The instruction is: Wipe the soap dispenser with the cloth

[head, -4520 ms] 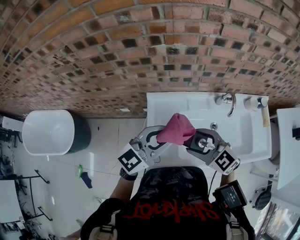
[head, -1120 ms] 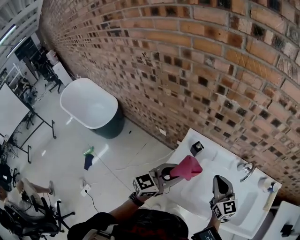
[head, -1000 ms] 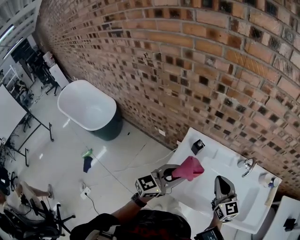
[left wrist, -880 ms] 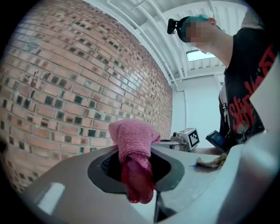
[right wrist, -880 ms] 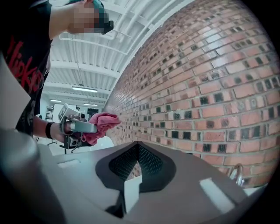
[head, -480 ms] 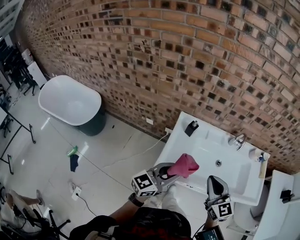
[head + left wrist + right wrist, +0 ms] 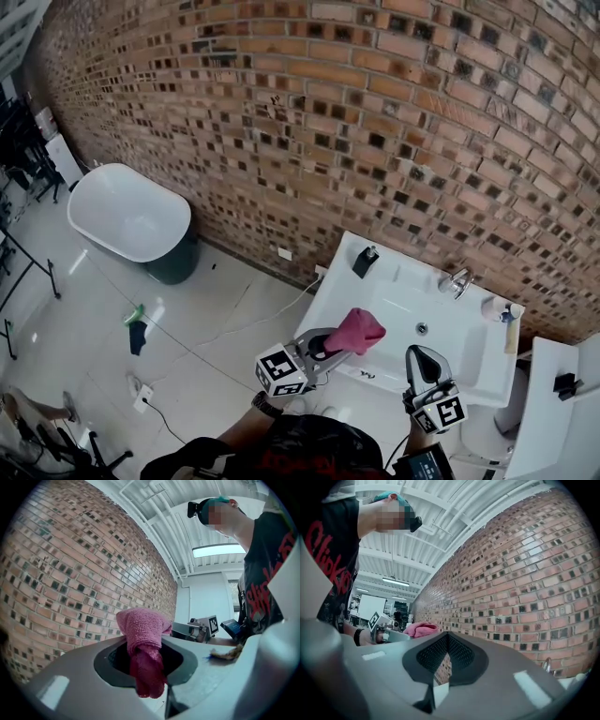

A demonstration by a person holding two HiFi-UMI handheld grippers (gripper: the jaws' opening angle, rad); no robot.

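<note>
Released from the earlier two-handed hold, my right gripper (image 7: 420, 354) is clenched empty; my left gripper (image 7: 326, 344) alone clamps the cloth (image 7: 357, 329), short of the soap dispenser (image 7: 364, 262) at the far corner of the sink (image 7: 403, 278): wiping pending.

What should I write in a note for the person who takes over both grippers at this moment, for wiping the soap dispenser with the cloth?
Left gripper: shut on the pink cloth, held over the front left part of the white sink.
Right gripper: shut, empty, at the sink's front.
Black soap dispenser: upright on the sink's back left corner, by the brick wall, apart from the cloth.
Done: the cloth is in grip.
Left: bring the cloth to the dispenser and wipe it.
</note>
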